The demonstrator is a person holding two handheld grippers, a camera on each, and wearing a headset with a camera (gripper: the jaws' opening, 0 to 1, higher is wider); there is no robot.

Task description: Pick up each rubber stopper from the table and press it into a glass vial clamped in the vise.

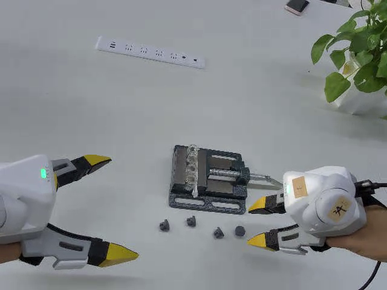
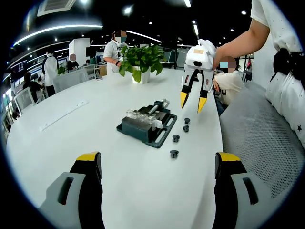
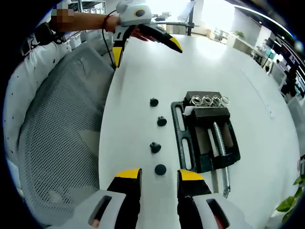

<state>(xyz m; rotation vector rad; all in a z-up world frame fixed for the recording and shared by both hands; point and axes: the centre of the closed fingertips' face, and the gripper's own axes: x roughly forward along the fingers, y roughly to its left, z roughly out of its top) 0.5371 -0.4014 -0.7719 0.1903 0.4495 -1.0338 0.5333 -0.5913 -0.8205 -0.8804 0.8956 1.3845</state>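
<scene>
Leftmost, your left gripper [image 1: 118,205] hovers over the white table [image 1: 72,109], its yellow-tipped jaws spread wide and nothing between them; in the left gripper view those jaws frame the whole work area from well back. Farther away on the table lies a white power strip [image 1: 150,52], well apart from the work. Toward the centre, four dark rubber stoppers [image 1: 191,221] lie loose on the table in a rough row just in front of the vise [image 1: 208,181], none touching another and none touching the vise. At the left end of the vise a row of glass vials [image 1: 192,166] stands clamped upright; the right gripper view shows their mouths uncovered. The vise's screw handle [image 1: 266,179] points to the right, ending near your right gripper [image 1: 250,225]. That gripper is released, its jaws moderately parted and empty; its tips sit just right of the rightmost stopper, apart from it, and in the right gripper view this stopper lies just ahead of the gap between the jaws. Farther right, at the table's far edge, are a phone [image 1: 296,6] and a potted plant [image 1: 357,54].
</scene>
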